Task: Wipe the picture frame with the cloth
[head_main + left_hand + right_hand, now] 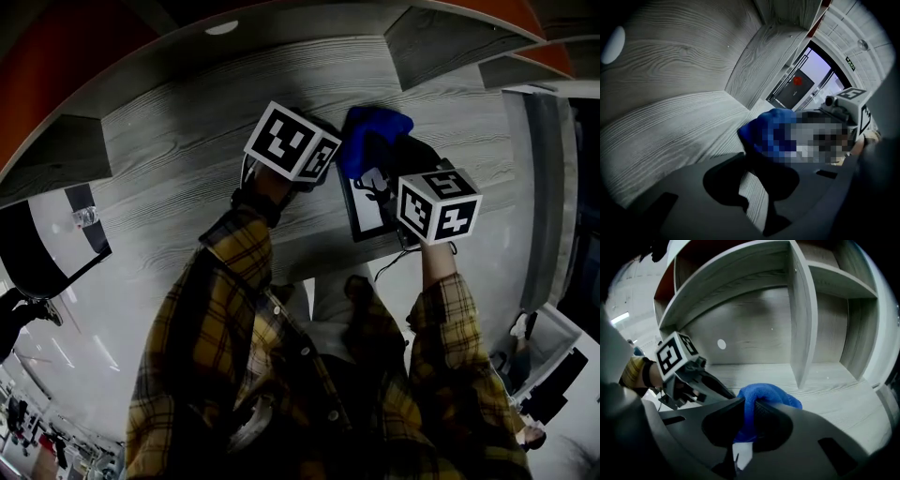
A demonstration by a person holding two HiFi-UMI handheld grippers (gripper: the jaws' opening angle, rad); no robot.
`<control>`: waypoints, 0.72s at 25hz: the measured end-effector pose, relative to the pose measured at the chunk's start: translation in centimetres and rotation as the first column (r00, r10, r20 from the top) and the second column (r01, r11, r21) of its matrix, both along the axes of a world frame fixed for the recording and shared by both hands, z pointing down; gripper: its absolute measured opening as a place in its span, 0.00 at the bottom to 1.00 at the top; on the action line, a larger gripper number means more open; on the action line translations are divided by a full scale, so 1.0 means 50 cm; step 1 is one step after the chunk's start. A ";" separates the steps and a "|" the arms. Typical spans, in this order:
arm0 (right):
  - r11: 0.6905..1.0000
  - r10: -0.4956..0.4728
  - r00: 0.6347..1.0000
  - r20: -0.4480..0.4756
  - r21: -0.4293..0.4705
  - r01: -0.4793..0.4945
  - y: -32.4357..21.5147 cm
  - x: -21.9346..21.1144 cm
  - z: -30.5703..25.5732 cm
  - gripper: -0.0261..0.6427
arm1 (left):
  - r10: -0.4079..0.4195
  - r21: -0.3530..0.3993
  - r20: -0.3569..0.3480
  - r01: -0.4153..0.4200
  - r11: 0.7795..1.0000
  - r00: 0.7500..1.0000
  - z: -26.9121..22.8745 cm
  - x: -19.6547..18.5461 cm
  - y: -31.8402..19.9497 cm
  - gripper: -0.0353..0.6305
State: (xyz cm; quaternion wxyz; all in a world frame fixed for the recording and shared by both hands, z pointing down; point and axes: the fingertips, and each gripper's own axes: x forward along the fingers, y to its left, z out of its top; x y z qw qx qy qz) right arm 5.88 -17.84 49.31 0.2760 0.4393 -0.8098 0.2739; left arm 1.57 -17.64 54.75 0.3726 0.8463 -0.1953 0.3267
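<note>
The head view alone shows the picture frame (367, 211) whole on the tabletop (187, 131), left tool (747, 157) pinching its edge. The right gripper view shows the right tool (749, 401) clamped on the blue cloth (766, 391) over it.

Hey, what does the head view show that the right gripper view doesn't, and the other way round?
Only the head view: the picture frame with its black border, both plaid sleeves and the right gripper's marker cube. Only the right gripper view: the right claw shut on the blue cloth, seen along its jaws. Both: that cloth, the left gripper's marker cube, the wood-grain shelf board and the white disc.
</note>
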 end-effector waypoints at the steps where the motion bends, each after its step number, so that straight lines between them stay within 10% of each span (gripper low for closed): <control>1: 1.000 -0.001 0.999 -0.034 -0.004 0.001 -0.006 0.004 0.018 0.11 | 0.000 0.000 0.000 0.000 1.000 1.000 0.000 0.000 0.000 0.16; 18: 0.987 0.002 0.996 -0.087 -0.159 -0.016 0.129 0.061 0.092 0.11 | -0.005 -0.001 -0.002 0.005 1.000 1.000 0.000 0.000 0.002 0.16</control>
